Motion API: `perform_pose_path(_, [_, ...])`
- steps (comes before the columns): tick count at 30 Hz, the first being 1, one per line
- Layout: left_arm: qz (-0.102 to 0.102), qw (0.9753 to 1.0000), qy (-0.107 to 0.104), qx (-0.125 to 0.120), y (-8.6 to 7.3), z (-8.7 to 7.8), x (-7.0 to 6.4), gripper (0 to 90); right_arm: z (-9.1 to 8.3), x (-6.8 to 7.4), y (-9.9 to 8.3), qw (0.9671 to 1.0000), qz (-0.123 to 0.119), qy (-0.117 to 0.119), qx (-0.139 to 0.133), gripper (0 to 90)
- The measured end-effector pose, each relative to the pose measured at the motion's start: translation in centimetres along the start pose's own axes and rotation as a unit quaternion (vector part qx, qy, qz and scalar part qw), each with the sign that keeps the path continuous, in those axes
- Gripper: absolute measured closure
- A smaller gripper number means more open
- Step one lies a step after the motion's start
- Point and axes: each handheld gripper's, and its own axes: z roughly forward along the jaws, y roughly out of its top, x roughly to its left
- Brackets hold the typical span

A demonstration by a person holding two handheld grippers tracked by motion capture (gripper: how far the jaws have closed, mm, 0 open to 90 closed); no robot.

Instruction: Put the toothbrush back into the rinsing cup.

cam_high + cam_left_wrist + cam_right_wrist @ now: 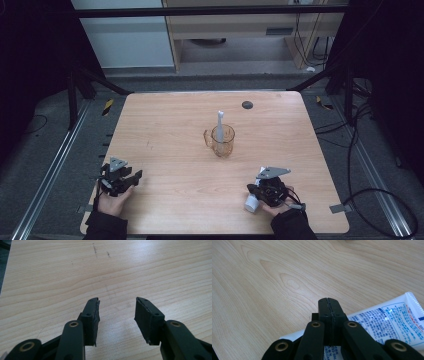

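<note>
Left tongs [116, 312] sit spread wide over bare table [50, 277], gripping nothing. Mid-table, a clear cup [223, 141] holds a white toothbrush [219, 125] upright. Over right, the right tongs [329, 305] are pressed together, resting above a white toothpaste tube [387, 322], blue print too small to read.

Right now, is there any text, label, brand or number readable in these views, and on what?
White tube under the right tongs: blue print, red band, too small and blurred to read.
Cup, toothbrush, table: no text.
</note>
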Motion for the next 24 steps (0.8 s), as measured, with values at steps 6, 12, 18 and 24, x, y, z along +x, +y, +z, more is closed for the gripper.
perform_pose_path(6, [0.0,1.0,0.0,0.0,0.0,0.0,0.0,53.3,-0.7,-0.3,0.3,0.9997,0.004,-0.012,-0.022,90.0])
perform_pose_path(12, [-0.001,1.0,-0.001,0.0,0.0,0.0,0.1,53.3,-2.6,-2.7,-0.4,0.9964,0.037,-0.064,-0.042,90.0])
perform_pose_path(18, [-0.001,1.0,0.0,0.0,0.0,0.0,0.0,53.3,-2.9,-4.1,-2.1,0.9942,0.059,-0.088,-0.019,90.0])
perform_pose_path(24, [-0.001,1.0,0.002,0.0,0.0,0.0,0.1,53.4,-2.3,-4.7,-2.5,0.993,0.063,-0.1,0.001,90.0])
